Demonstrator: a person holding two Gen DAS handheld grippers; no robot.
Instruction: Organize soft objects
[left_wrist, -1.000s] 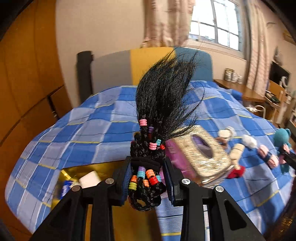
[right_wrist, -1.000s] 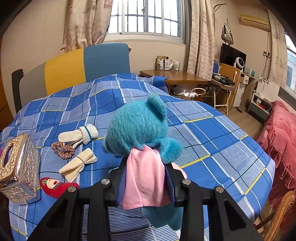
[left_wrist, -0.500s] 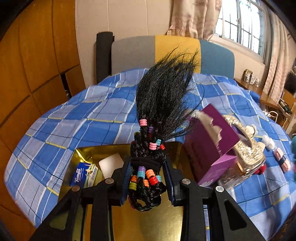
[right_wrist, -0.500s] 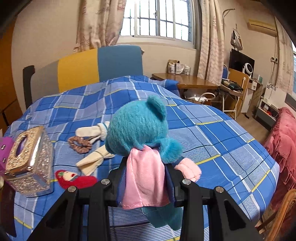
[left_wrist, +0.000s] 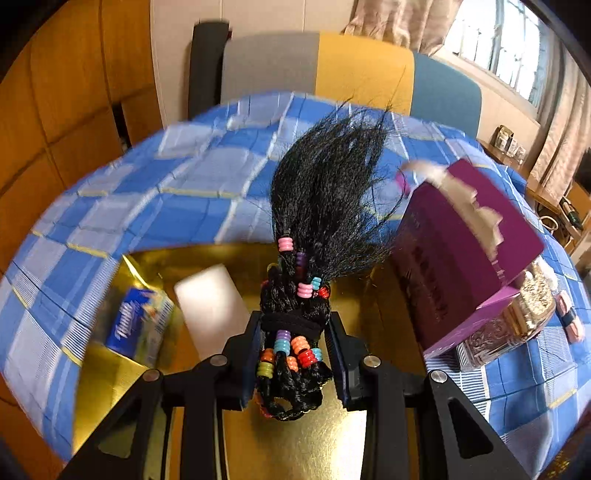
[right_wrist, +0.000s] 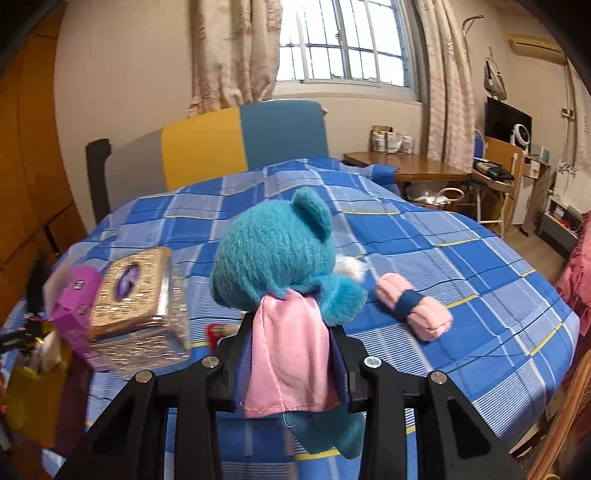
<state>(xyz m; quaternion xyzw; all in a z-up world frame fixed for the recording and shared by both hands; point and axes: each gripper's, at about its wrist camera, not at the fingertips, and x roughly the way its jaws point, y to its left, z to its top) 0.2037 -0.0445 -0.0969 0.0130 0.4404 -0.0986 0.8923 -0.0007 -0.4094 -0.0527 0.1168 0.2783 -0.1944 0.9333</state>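
Observation:
My left gripper (left_wrist: 293, 354) is shut on a black braided hairpiece with coloured beads (left_wrist: 317, 229) and holds it over a gold tray (left_wrist: 295, 435) on the blue checked bed. My right gripper (right_wrist: 291, 360) is shut on a teal plush bear with a pink cape (right_wrist: 277, 254) and holds it above the bedspread (right_wrist: 461, 266). A rolled pink sock pair with a blue band (right_wrist: 413, 308) lies on the bed just right of the bear. The hairpiece also shows at the left edge of the right wrist view (right_wrist: 35, 280).
In the tray lie a blue tissue pack (left_wrist: 136, 325) and a white block (left_wrist: 212, 306). A purple box (left_wrist: 461, 251) leans at the tray's right edge against a gold tissue box (right_wrist: 136, 291). A red item (right_wrist: 218, 330) peeks out beside the bear. A desk (right_wrist: 402, 166) stands beyond the bed.
My left gripper has moved left and down over the gold tray with the hairpiece. My right gripper has swung left with the bear, toward the tissue box; the socks beyond the bear are now hidden.

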